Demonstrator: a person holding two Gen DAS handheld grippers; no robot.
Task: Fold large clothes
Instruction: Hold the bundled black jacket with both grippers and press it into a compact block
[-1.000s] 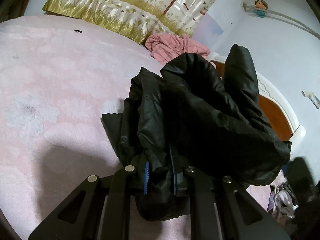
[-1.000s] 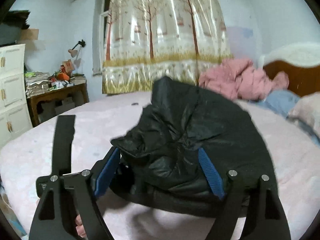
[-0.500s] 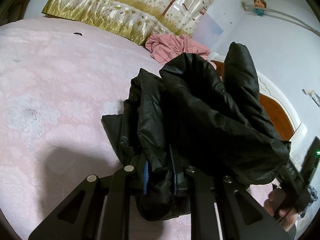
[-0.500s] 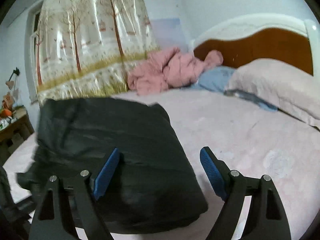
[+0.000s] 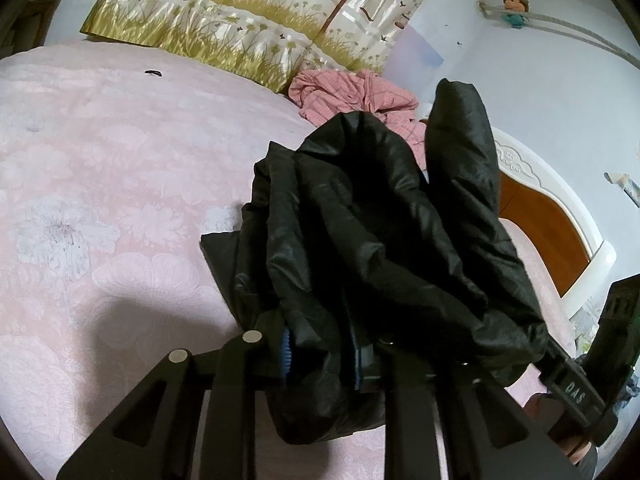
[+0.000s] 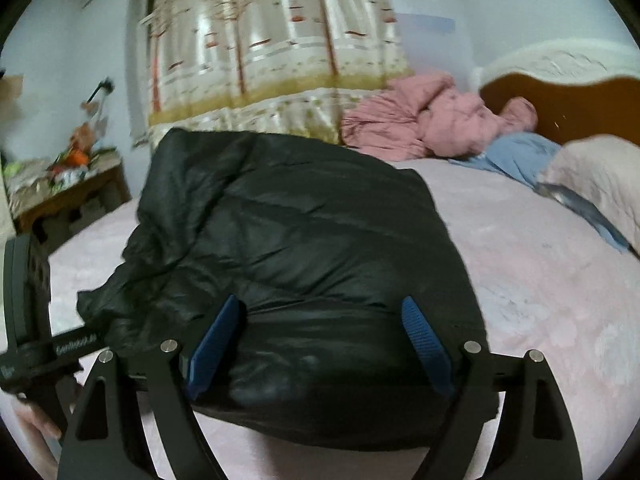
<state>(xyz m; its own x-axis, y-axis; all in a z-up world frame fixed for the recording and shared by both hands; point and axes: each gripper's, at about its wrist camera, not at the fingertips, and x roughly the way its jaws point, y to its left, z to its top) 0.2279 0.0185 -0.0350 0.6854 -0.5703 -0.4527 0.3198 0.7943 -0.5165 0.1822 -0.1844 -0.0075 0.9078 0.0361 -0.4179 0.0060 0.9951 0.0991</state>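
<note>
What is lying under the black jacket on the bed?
The black jacket rests on the pink bedspread, which shows all around it. The part directly beneath is covered by the jacket, so anything else there cannot be seen.

Black left claw (image 5: 322, 354), blue ribbed pads, silver screws, white lettering

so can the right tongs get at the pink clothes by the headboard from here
Probably not directly: the black puffer jacket bulks between the open right tongs and the pink clothes, which lie far back on the bed.
</note>
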